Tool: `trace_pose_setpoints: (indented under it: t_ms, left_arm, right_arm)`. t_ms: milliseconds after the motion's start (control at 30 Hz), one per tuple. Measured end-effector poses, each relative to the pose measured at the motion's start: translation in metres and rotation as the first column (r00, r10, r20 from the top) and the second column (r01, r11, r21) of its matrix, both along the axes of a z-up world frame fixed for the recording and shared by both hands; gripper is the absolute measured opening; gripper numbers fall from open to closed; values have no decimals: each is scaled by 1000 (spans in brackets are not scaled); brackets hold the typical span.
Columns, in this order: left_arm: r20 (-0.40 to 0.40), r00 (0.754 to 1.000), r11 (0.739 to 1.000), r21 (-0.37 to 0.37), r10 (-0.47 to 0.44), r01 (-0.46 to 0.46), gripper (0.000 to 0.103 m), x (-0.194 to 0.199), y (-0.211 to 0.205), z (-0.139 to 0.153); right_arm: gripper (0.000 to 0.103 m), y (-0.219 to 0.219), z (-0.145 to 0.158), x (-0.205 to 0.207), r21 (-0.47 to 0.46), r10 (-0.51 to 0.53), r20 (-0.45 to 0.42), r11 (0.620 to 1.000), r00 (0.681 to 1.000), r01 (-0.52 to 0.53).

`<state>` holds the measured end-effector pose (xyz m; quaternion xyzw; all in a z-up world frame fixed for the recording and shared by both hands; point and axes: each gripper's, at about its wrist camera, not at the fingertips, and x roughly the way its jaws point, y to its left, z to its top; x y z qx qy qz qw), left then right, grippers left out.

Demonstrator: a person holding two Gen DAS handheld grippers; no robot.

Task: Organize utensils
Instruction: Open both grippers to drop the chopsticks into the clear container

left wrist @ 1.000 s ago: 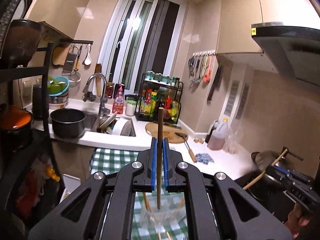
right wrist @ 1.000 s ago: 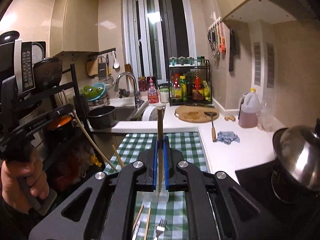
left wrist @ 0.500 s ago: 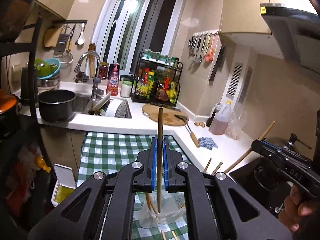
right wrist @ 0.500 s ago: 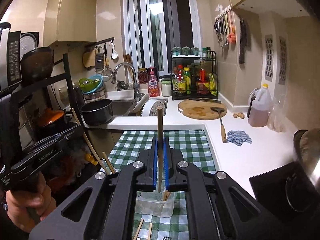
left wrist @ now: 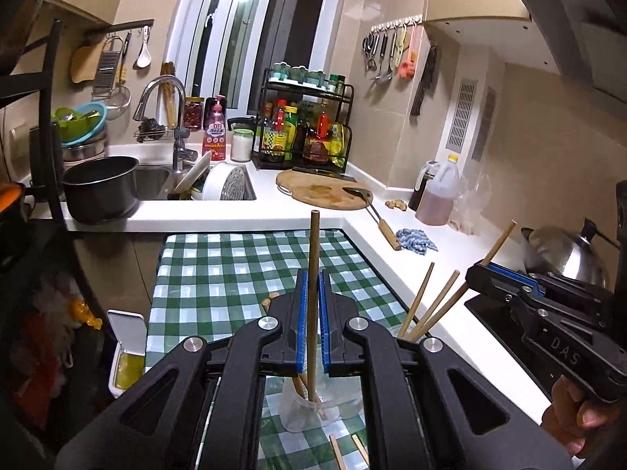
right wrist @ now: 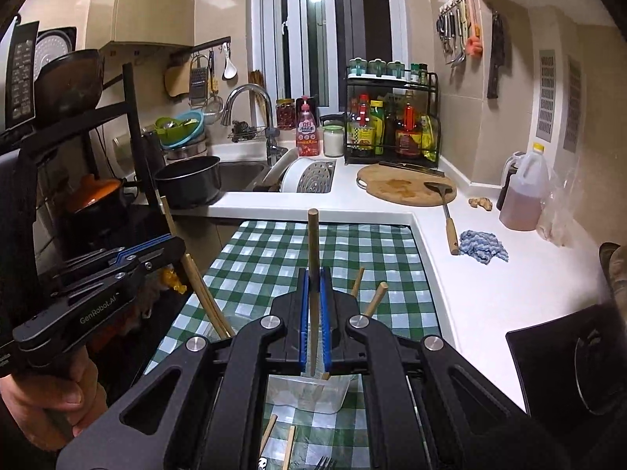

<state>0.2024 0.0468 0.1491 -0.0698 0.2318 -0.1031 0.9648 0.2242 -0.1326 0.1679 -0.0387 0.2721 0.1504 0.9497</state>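
A wooden chopstick (left wrist: 313, 243) stands upright between the blue pads of my left gripper (left wrist: 311, 274), which is shut on it. Its lower end reaches into a clear plastic container (left wrist: 309, 411) on the green checked cloth (left wrist: 219, 274). My right gripper (right wrist: 312, 274) is shut on another upright chopstick (right wrist: 312, 235), over the same container (right wrist: 309, 391). In the left wrist view the right gripper (left wrist: 505, 278) comes in from the right with its stick slanted into the container, beside two more chopsticks (left wrist: 421, 297). Loose chopsticks (right wrist: 290, 446) and a fork (right wrist: 325, 462) lie in front.
A white counter (right wrist: 470, 293) wraps the cloth at the back and right, with a cutting board and spatula (right wrist: 407, 188), a blue rag (right wrist: 484, 246) and an oil jug (right wrist: 525, 192). A black pot (right wrist: 188, 180) sits by the sink. A steel lid (left wrist: 564, 250) covers the stove pot. A dark rack (right wrist: 78, 196) stands left.
Both grippers have come down and forward with their chopsticks, and the stick ends now sit in the container. The right gripper has drawn closer to the left one.
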Motion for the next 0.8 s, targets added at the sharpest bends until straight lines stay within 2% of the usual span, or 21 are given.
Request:
trace_pose_setpoints:
  t_ms: [233,300,333,367,400,500,567,800]
  left_arm:
    - [-25,1000,1000,17,-20,20,6,3,-8,-7]
    - [-34,999,999,11,-40,41,11,5,-9,-7]
    - [-25,999,999,-1,-48,48,14,3,-8,-4]
    - [-13,999,999,-12,-50,50,21,0,-6,-1]
    - [-1,999,999,-23,-49,49,24,-2,-4,2]
    - [46,998,997,-69,-43,46,24,-13,4,15]
    - [71,997,996,-83,-32,38,24,-21,6,22]
    - [126,992,999,-47,3,3,24,-54,1,33]
  right_arm:
    - [6,6,-6,2,-30,6,-10,1000,1000,-6]
    - [7,7,-6,4,-54,-4,-20,999,1000,3]
    - [16,6,-6,6,-61,-5,-40,998,999,3]
    - [29,5,-5,6,-58,3,-60,998,998,-6]
    - [31,4,-3,4,-57,5,-59,998,998,-8]
    - [31,-3,8,-10,-76,-6,-15,997,1000,5]
    - [31,-14,17,-21,-50,-20,6,999,1000,21]
    - [31,-39,33,-72,-12,-12,100,1000,995,13]
